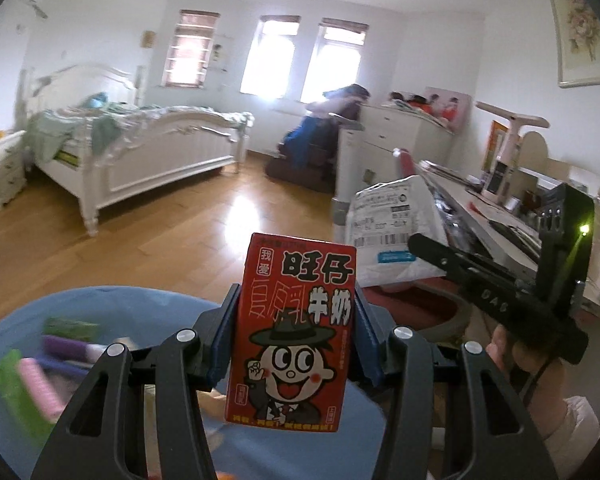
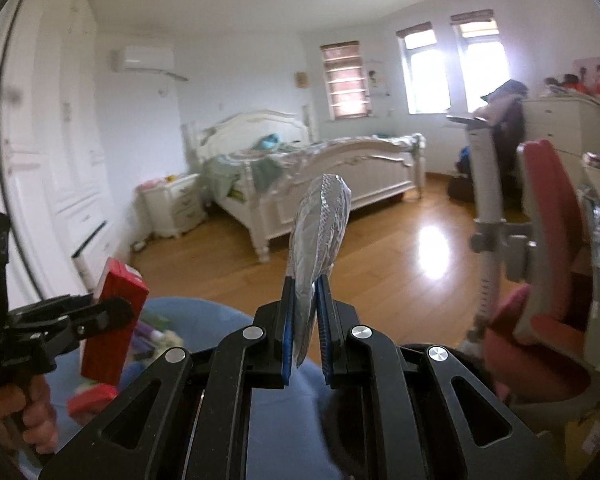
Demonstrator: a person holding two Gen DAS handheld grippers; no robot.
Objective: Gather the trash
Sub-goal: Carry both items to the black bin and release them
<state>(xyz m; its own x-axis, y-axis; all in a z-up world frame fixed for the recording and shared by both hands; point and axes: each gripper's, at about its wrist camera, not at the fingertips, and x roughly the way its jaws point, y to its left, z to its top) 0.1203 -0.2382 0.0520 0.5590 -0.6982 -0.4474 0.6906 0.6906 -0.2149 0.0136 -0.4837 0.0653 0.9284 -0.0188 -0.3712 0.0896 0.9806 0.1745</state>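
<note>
My left gripper [image 1: 296, 320] is shut on a red milk carton [image 1: 294, 332] with a cartoon face, held upright above a blue-lined trash bin [image 1: 140, 304] that holds several wrappers. The carton and left gripper also show in the right wrist view [image 2: 114, 320]. My right gripper [image 2: 305, 320] is shut on a silver plastic mailer bag [image 2: 320, 232], edge-on, above the bin's blue liner [image 2: 204, 316]. In the left wrist view the right gripper [image 1: 416, 246] holds that bag [image 1: 392, 228], its white labelled side showing, to the right of the carton.
A white bed [image 1: 140, 148] stands across the wooden floor [image 1: 180, 232]. A red chair [image 2: 548, 240] and a desk [image 1: 500, 220] with clutter are at the right. A white dresser [image 1: 400, 140] is behind. A nightstand [image 2: 172, 204] sits beside the bed.
</note>
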